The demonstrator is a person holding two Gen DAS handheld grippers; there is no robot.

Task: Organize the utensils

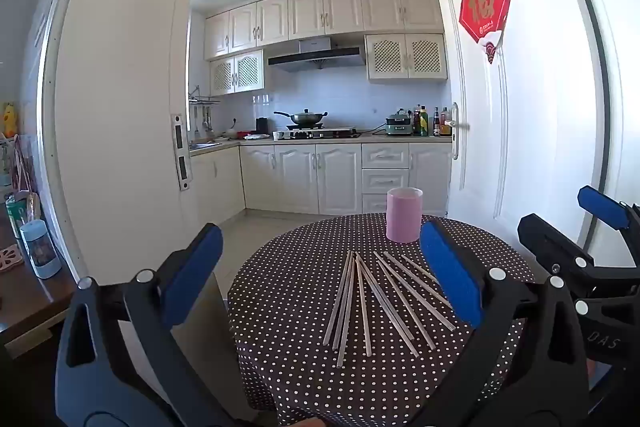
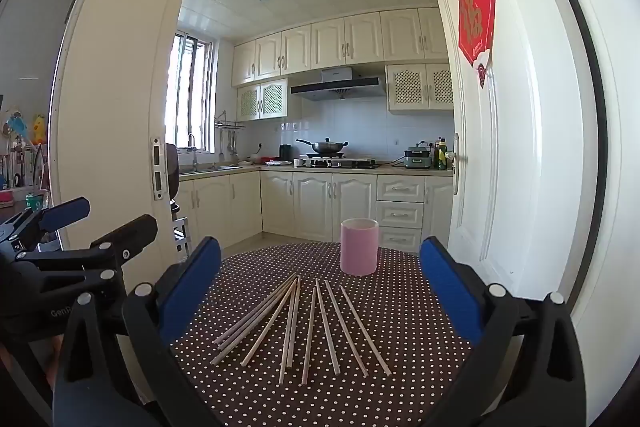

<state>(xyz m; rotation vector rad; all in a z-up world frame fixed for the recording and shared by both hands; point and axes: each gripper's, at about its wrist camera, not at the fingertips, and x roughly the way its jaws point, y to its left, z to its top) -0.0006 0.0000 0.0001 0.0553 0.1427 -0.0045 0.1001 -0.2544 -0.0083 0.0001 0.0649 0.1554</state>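
On the round table [image 2: 400,367], covered in a dark cloth with white dots, the chopsticks [image 2: 312,327] lie loose in a fan, long axes running away from the cameras, far ends converging toward the upright pink cup [image 2: 359,247] just behind them. Both the left gripper [image 1: 326,279] and right gripper [image 2: 320,287] hover with jaws spread wide, holding nothing. Beyond stands a kitchen with cream cabinets [image 2: 320,203]; the open door [image 1: 520,107] carries a red paper sign [image 1: 486,3] with a gold character.

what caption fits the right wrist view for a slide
Open right gripper held over chopsticks scattered on a polka-dot table, pink cup behind.
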